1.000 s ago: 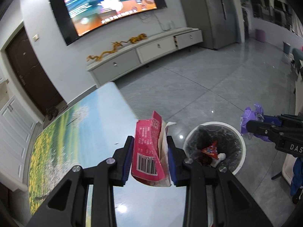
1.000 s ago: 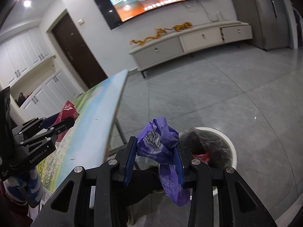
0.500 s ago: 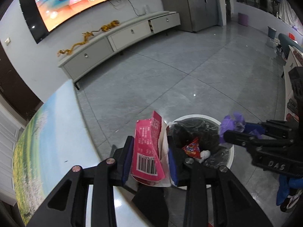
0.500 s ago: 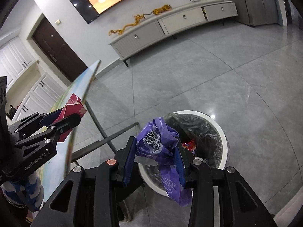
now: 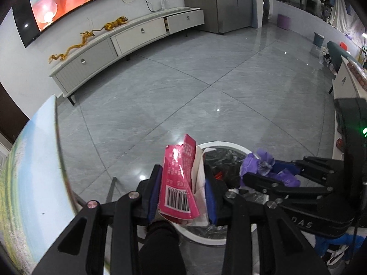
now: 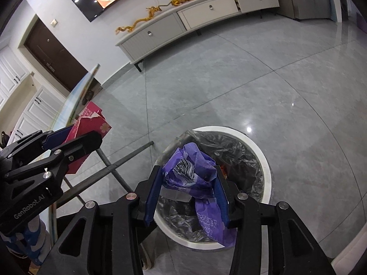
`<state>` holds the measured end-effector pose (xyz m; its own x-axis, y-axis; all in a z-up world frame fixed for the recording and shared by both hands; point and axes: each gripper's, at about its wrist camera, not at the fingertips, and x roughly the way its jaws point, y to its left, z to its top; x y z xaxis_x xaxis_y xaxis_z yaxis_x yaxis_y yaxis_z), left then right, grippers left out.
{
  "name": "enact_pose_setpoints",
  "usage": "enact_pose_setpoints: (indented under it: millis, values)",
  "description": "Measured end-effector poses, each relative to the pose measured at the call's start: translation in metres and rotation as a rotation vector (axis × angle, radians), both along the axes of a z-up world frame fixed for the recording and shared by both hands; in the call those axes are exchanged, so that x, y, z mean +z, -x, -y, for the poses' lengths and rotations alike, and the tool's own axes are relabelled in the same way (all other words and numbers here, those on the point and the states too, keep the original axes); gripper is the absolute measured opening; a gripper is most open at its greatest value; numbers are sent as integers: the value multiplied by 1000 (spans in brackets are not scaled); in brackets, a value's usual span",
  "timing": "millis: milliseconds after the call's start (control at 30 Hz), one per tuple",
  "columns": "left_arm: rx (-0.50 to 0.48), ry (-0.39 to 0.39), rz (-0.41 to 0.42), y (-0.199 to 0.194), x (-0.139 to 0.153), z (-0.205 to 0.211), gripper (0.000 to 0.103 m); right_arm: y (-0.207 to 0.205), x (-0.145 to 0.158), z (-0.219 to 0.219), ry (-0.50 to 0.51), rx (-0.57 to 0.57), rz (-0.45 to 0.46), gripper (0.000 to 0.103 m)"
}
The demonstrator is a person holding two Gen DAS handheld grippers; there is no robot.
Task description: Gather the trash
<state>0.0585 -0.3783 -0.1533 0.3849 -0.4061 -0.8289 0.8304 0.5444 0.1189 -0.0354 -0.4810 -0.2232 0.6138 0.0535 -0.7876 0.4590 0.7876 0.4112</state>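
My left gripper [image 5: 182, 171] is shut on a torn pink packet [image 5: 179, 178] with a barcode, held upright at the near-left rim of a white bin [image 5: 220, 144] lined with a black bag. In the right wrist view, my right gripper [image 6: 188, 171] hangs over that bin [image 6: 263, 158]. Its jaws are opening, and a crumpled purple wrapper [image 6: 192, 174] still sits between the blue pads, its tail drooping into the bin. Red scraps lie inside the bin. Each gripper shows in the other's view: the right gripper [image 5: 259, 169] and the left gripper [image 6: 87, 133] with the pink packet [image 6: 91, 119].
The landscape-print table [image 5: 34, 160] stands at the left, its dark leg bars [image 6: 123, 160] crossing beside the bin. Grey tiled floor spreads beyond. A white TV cabinet [image 5: 128, 39] and a wall TV line the far wall, with a white cabinet [image 5: 344, 87] on the right.
Both grippers have come off the table side and sunk down towards the bin, tilting further downward. The right jaws stand wider around the purple wrapper. The pink packet stays gripped.
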Motion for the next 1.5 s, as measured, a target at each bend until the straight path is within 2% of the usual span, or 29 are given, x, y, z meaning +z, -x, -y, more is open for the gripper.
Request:
enact_pose_setpoints:
  millis: [267,333,467,633,967,1133,1233,1500]
  values:
    - [-23,25,-28,0,-3,8,39,3,-3,5,15,-18,-19,55]
    - [-22,32,-25,0,-2,7,44,4,-2,5,18,-20,-20,55]
    - [-14,55,-35,0,2,3,45,5,2,3,27,-24,-19,55]
    - [15,93,-31,4,13,-6,55,11,12,1,47,-34,-11,56]
    - [90,173,21,17,44,-35,55,30,39,-14,83,-49,33,58]
    - [166,195,41,19,56,-64,57,30,57,-34,118,-20,68,63]
    - [230,204,70,21,61,-87,70,27,66,-50,139,3,83,70]
    - [390,230,148,21,76,-145,71,19,89,-96,214,72,124,84]
